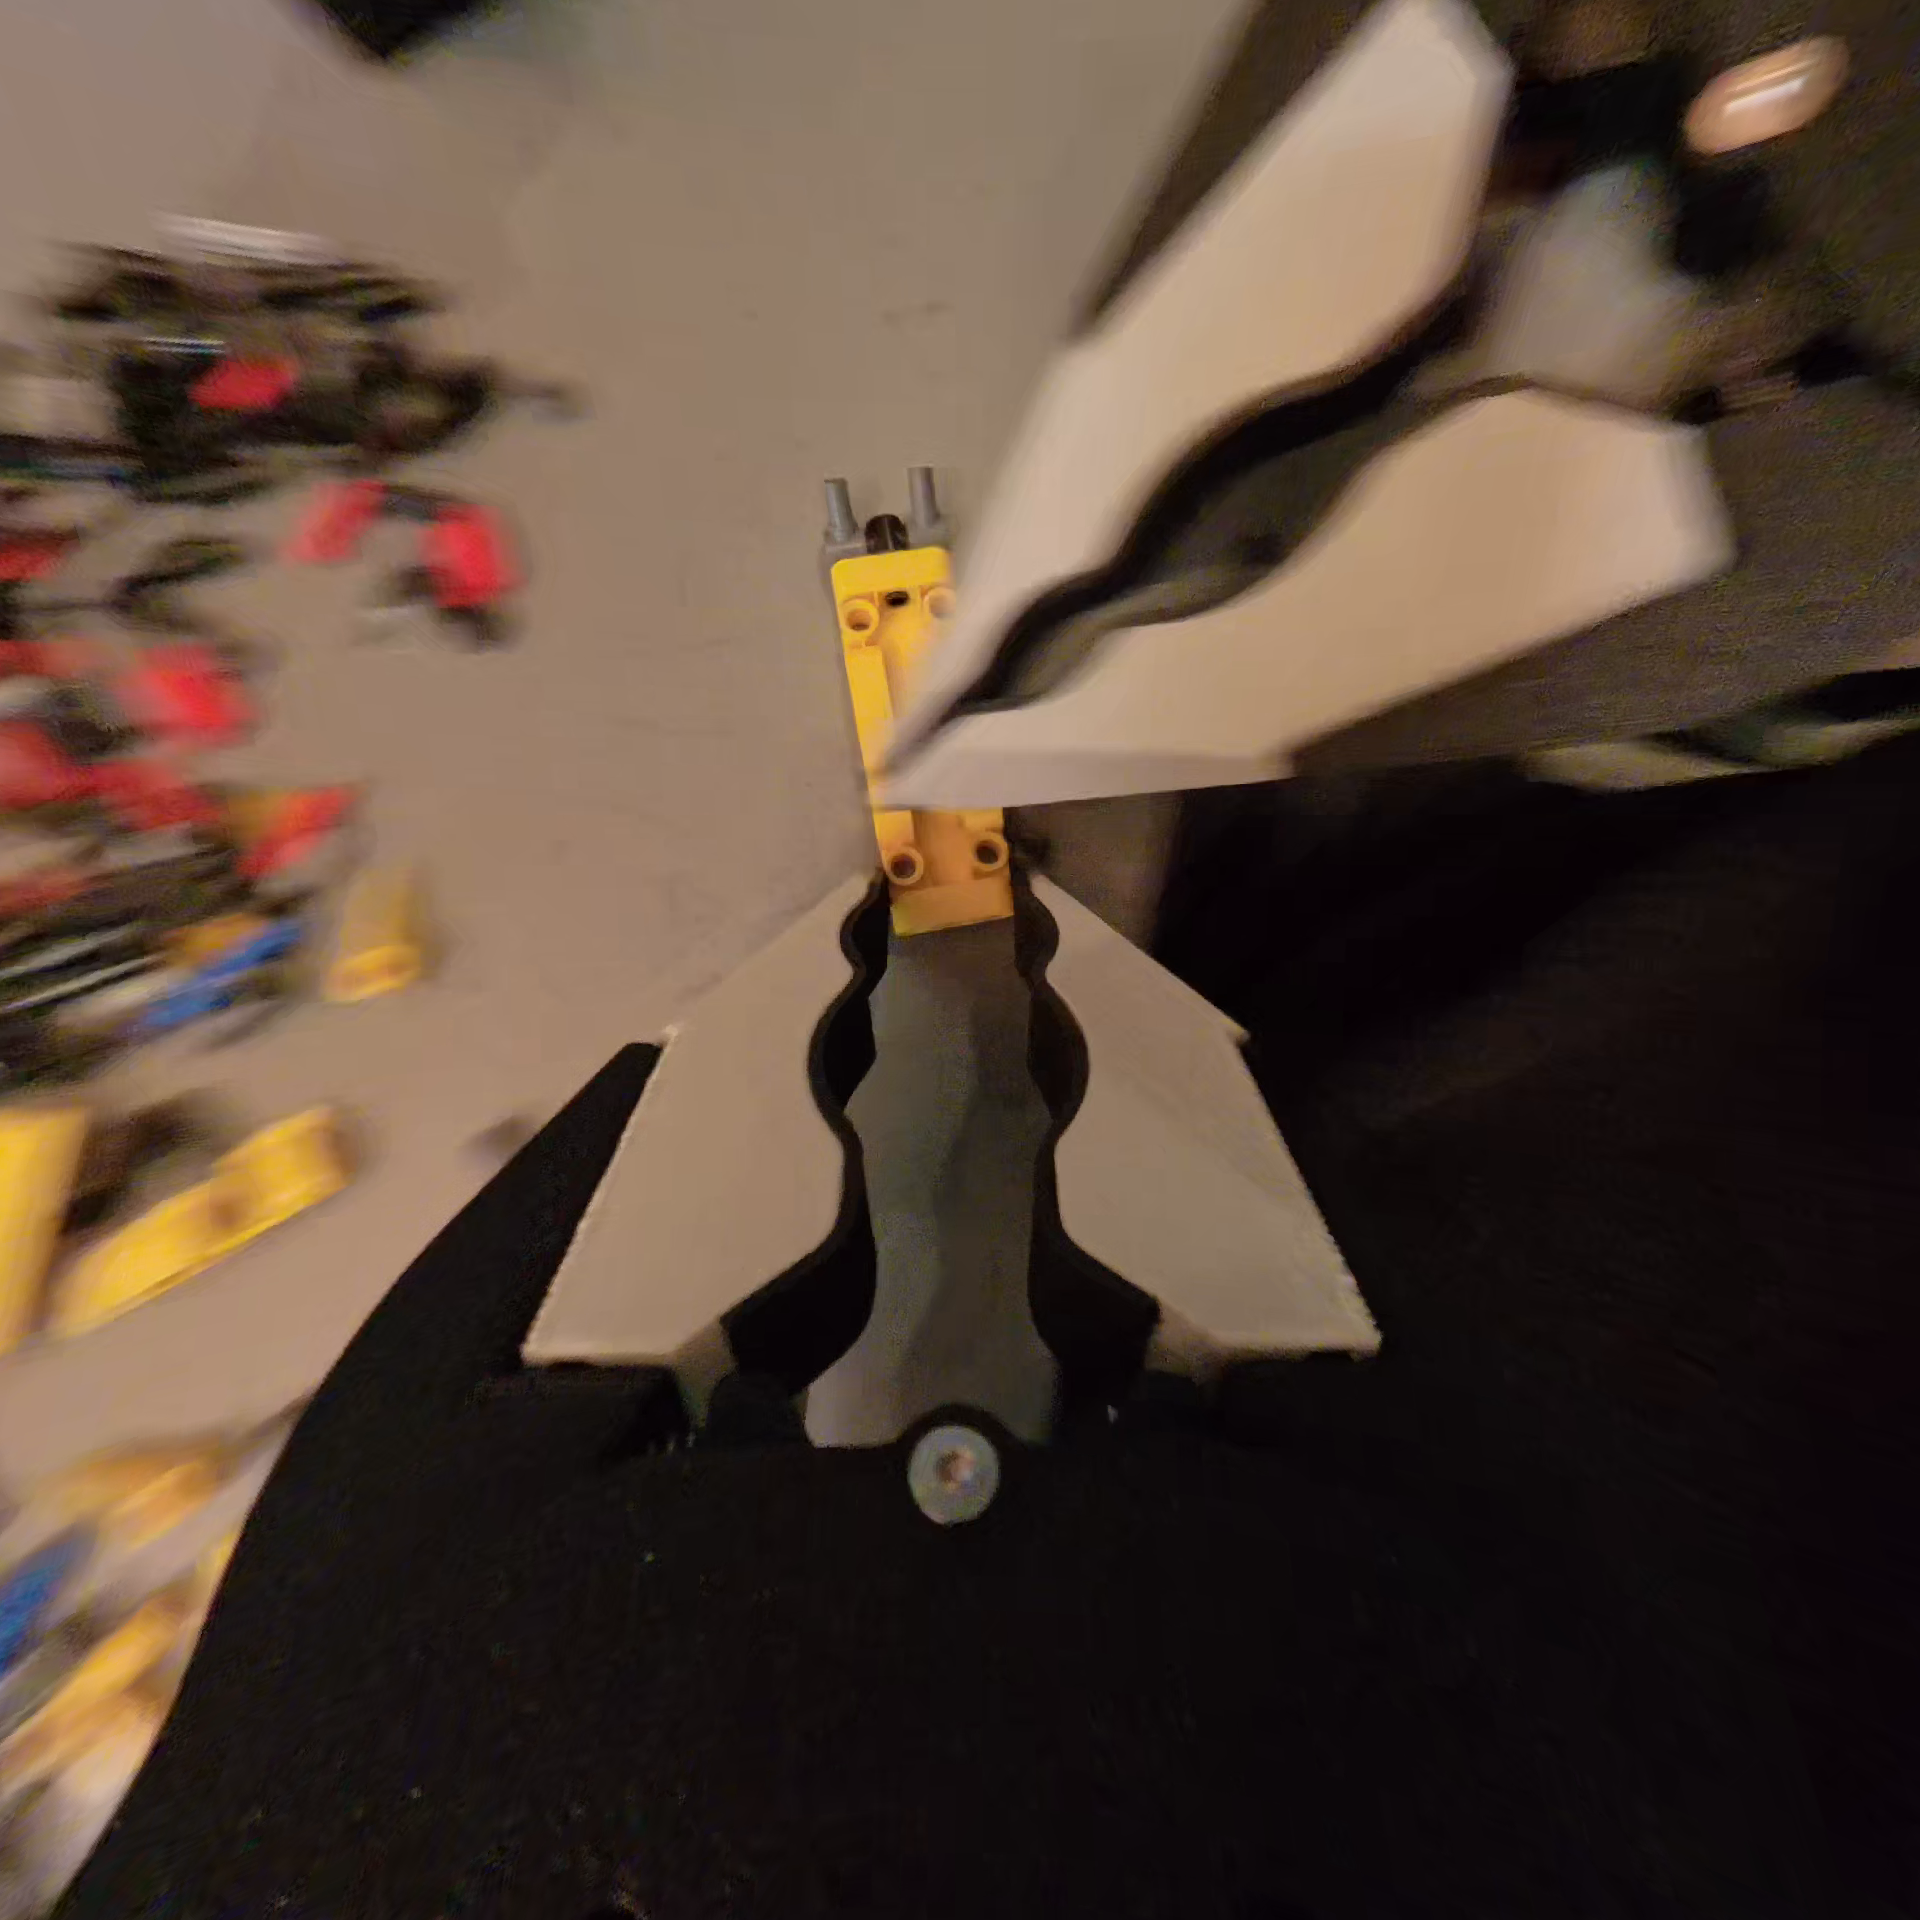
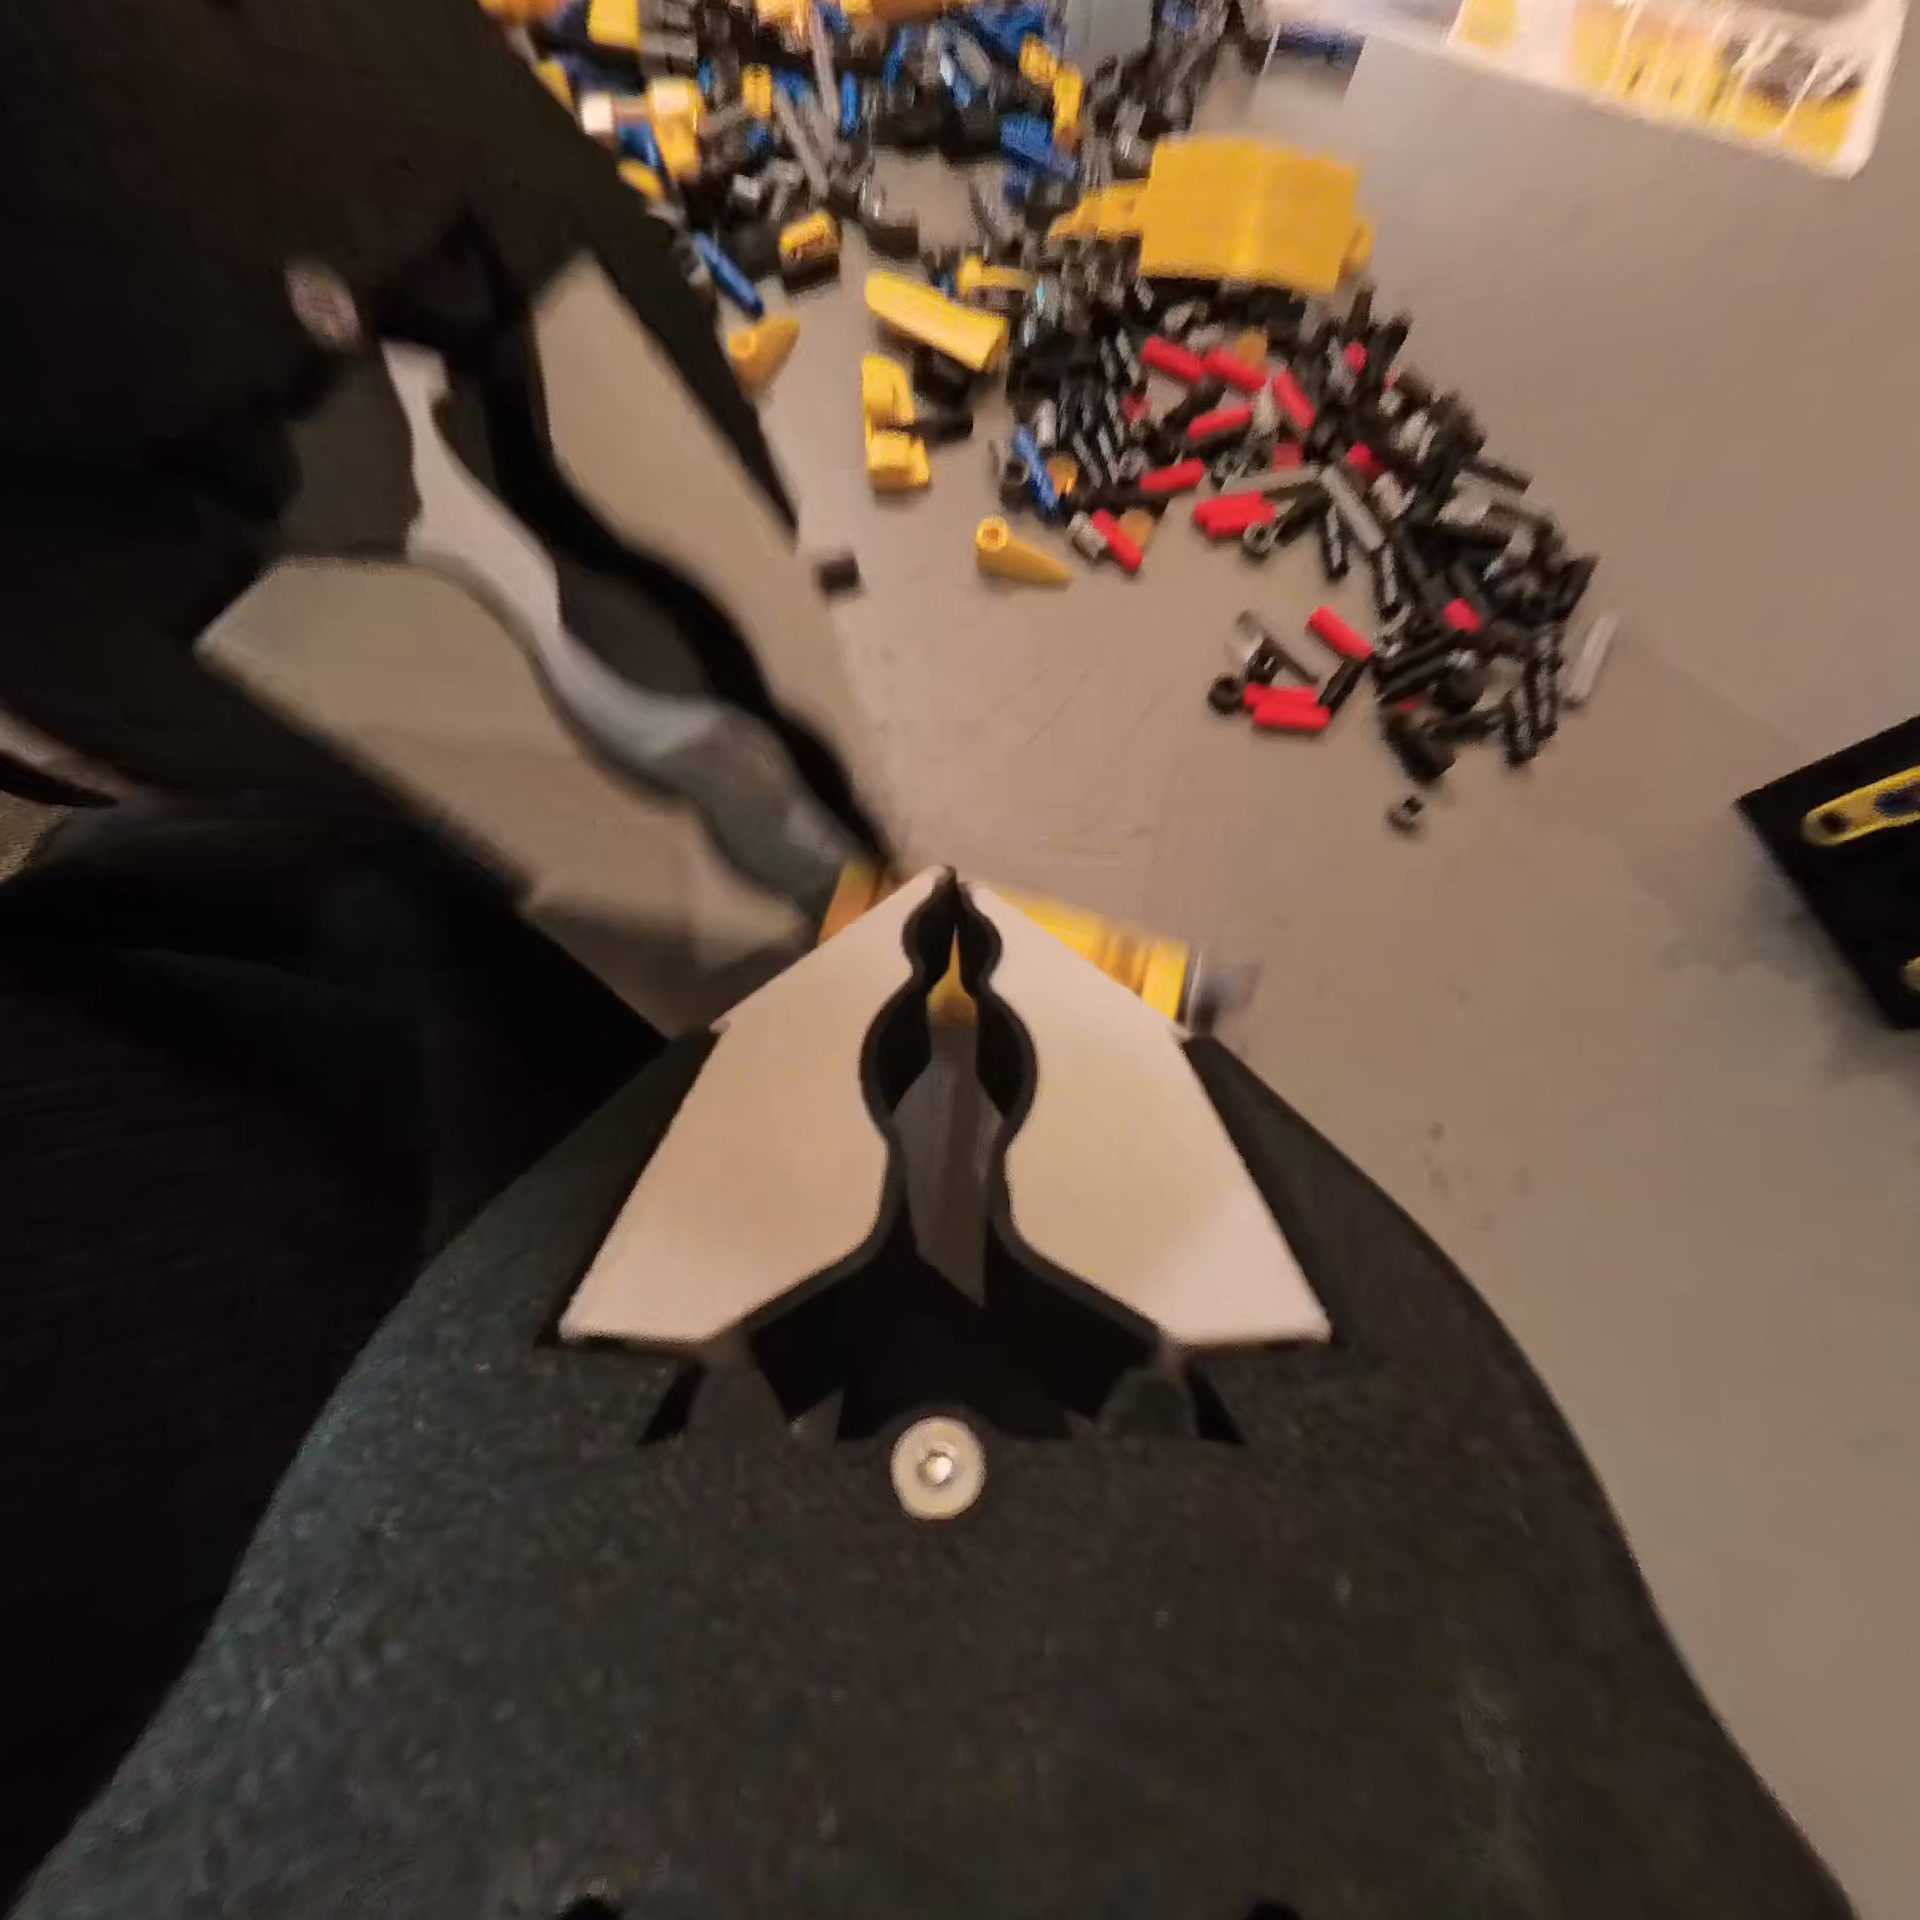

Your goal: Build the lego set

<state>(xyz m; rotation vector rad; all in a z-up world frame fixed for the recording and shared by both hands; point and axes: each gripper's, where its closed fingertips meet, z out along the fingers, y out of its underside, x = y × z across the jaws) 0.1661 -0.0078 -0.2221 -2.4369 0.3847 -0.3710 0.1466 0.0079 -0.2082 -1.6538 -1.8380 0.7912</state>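
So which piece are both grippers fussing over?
Ignore the heaps of loose bricks on the grey table. Where the left gripper and right gripper meet is a long yellow beam, held between them above the table. Only it has a small grey two-pronged part on its far end.

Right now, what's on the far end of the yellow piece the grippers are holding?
A grey connector with two prongs and a dark pin caps the yellow piece. The left hand-held gripper clamps its near end; the right hand-held gripper covers its middle.
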